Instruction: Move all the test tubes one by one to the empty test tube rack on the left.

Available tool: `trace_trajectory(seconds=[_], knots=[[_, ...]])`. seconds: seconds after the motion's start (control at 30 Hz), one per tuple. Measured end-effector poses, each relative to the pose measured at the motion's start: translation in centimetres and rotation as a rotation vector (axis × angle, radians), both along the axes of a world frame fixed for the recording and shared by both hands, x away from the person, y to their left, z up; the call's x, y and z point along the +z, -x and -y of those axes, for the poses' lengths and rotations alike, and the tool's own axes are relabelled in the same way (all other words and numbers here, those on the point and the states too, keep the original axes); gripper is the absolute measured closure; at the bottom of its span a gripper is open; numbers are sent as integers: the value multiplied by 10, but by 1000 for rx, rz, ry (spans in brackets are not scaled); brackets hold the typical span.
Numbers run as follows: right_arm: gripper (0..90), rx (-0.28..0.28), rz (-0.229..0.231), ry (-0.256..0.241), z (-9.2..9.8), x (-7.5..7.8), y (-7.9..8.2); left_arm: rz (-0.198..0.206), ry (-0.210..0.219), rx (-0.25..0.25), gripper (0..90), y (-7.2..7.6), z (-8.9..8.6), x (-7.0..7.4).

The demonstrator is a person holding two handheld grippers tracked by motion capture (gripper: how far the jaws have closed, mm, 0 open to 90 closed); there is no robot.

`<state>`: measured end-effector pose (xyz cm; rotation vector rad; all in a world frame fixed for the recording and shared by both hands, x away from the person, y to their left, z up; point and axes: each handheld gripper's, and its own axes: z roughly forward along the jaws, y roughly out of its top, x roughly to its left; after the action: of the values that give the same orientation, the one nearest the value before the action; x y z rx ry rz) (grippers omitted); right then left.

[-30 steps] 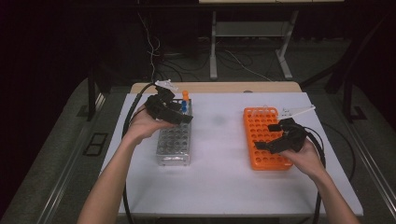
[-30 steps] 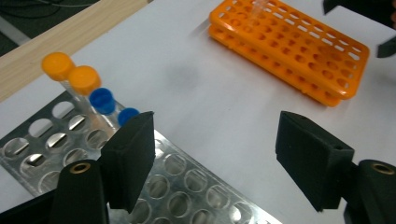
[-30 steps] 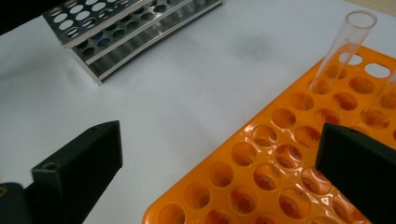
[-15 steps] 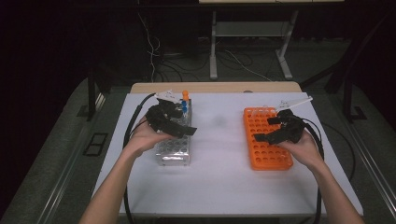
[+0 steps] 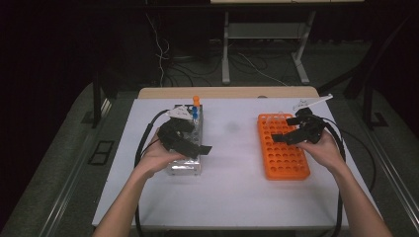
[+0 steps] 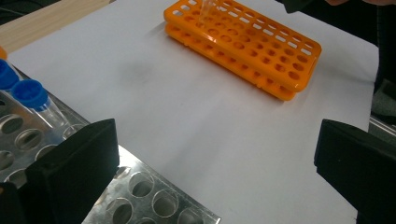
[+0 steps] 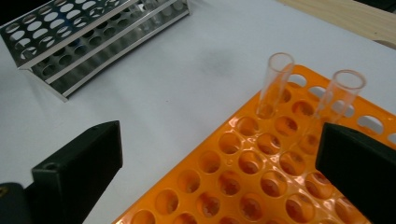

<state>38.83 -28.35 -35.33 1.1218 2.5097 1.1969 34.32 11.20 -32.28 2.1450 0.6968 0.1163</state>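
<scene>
High view: our right gripper (image 5: 289,129) has moved up the orange rack (image 5: 282,146). Left gripper view: jaws wide open above the metal rack (image 6: 140,184), empty. Right gripper view: jaws open, two clear tubes (image 7: 275,84) standing released; next transfer can begin.

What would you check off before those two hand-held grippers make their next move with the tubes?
1. Left gripper open and holding nothing: ok, its jaws stand wide apart over the metal rack.
2. Right gripper open and holding nothing: ok, jaws apart above the orange rack.
3. Capped tubes available in the metal rack: ok, two blue-capped tubes stand at its far end, an orange-capped tube behind them.
4. Free holes in the orange rack: ok, most are unfilled.
5. Clear tubes seated in the orange rack: ok, two stand uncapped, slightly tilted.
6. Contents of the tubes: cannot tell.
</scene>
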Motion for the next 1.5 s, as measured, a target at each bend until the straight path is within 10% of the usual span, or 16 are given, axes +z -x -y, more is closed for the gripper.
trace_trajectory(seconds=[0.63, 1.5], knots=[[60, -85, -35, -5, 22, -22, -35, -12, 40, 15, 0, 11, -8, -16], [690, -164, 32, 113, 4, -47, -52, -12, 44, 24, 0, 12, -11, -22]])
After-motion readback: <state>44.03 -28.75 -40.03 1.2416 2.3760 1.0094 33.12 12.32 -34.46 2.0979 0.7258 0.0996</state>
